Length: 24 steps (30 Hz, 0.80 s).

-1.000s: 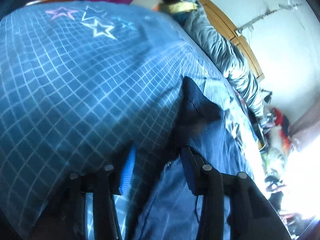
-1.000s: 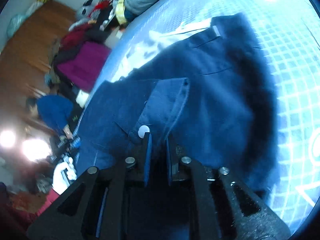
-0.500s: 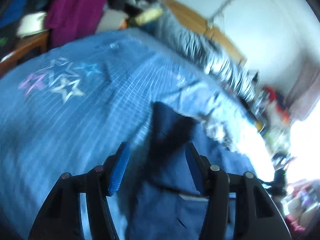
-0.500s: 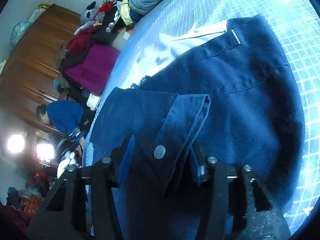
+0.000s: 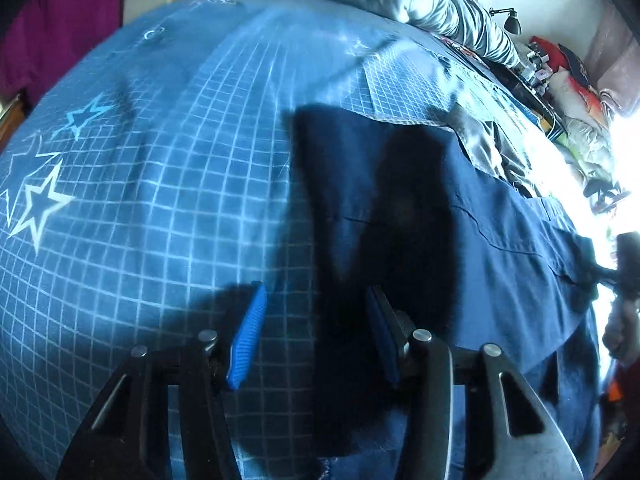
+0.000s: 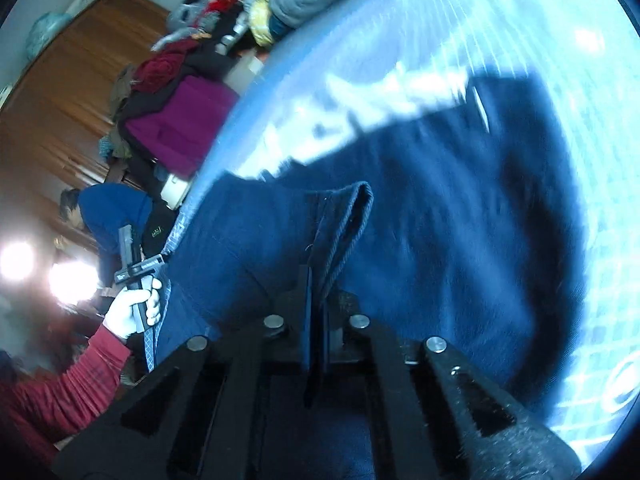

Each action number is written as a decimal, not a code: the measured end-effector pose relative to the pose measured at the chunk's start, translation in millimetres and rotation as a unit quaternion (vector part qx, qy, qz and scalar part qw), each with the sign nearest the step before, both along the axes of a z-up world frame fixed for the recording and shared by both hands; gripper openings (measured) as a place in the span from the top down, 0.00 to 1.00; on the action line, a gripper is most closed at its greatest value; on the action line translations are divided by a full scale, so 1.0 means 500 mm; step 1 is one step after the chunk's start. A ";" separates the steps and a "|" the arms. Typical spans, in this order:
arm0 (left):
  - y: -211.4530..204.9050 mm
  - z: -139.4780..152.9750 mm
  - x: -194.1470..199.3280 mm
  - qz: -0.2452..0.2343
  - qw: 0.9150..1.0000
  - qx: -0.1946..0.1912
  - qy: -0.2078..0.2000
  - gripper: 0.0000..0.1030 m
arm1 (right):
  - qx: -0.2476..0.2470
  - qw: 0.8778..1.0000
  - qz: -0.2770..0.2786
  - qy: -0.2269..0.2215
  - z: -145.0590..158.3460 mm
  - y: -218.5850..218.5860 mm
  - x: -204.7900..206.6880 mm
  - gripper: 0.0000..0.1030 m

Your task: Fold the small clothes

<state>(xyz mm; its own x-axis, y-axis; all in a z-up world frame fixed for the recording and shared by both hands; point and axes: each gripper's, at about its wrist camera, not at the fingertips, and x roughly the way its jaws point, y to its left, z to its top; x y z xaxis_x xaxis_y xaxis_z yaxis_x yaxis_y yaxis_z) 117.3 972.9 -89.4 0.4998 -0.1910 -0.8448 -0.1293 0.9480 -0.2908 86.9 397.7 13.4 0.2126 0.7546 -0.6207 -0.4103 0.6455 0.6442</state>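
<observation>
Shorts (image 5: 472, 240), navy, lay spread mid-frame on the checked blue bedspread (image 5: 160, 200), no finished fold visible. Right gripper (image 6: 316, 300) was clamped on a raised waistband edge (image 6: 352, 216); left gripper (image 5: 316, 336) hung wide apart, empty. Most folding remained.

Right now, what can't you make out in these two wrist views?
- Navy garment, left wrist view: the gripper's shadow darkens its middle; near edge hidden behind the left gripper.
- Right wrist view: motion blur smears the garment's far edge and the white cloth.
- Fold pinched by the right gripper: layer count unclear.
- Blue grid bedspread: edges cut off by the frame.
</observation>
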 end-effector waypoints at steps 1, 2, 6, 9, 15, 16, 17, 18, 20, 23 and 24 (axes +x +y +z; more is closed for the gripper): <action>0.002 0.001 -0.002 -0.002 1.000 -0.004 0.000 0.47 | 0.001 1.000 -0.004 -0.016 0.020 -0.007 0.006 0.97; -0.002 -0.002 -0.004 -0.004 1.000 -0.008 -0.003 0.46 | 0.007 1.000 -0.012 -0.028 0.041 -0.020 0.016 0.97; 0.002 -0.017 -0.009 -0.005 1.000 -0.017 -0.025 0.43 | -0.009 0.999 -0.015 -0.042 0.055 -0.040 0.046 0.97; 0.002 -0.020 -0.019 0.000 0.999 -0.018 -0.034 0.41 | -0.045 0.999 -0.001 -0.023 0.014 -0.026 0.050 0.97; -0.053 0.053 -0.057 -0.017 0.998 0.016 -0.055 0.44 | -0.040 0.999 0.013 -0.006 -0.020 -0.013 0.032 0.84; -0.060 0.051 -0.059 -0.017 0.998 0.051 -0.045 0.42 | -0.038 0.999 0.010 -0.007 -0.023 -0.011 0.032 0.78; -0.059 0.032 -0.057 -0.006 0.994 0.105 -0.016 0.44 | -0.041 0.999 0.003 -0.008 -0.025 -0.014 0.032 0.74; -0.046 0.009 -0.059 0.005 0.991 0.137 0.008 0.43 | -0.051 0.999 -0.005 -0.008 -0.027 -0.020 0.031 0.74; 0.005 -0.002 -0.091 0.048 0.991 0.123 0.011 0.46 | -0.075 0.997 -0.023 -0.022 -0.011 -0.032 0.017 0.71; 0.043 0.054 -0.161 0.106 0.990 0.087 -0.024 0.55 | -0.093 0.993 -0.041 -0.060 0.042 -0.070 -0.013 0.64; 0.037 0.074 -0.179 0.105 0.991 0.071 -0.046 0.55 | -0.097 0.991 -0.047 -0.074 0.061 -0.077 -0.025 0.64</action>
<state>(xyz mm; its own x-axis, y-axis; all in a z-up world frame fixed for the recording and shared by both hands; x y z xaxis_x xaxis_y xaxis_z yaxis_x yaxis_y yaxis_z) 28.0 991.4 -52.2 0.5920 0.0426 -0.8048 -0.3080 0.9348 -0.1770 74.6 359.1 44.0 0.3765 0.5960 -0.7092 -0.4235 0.7916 0.4405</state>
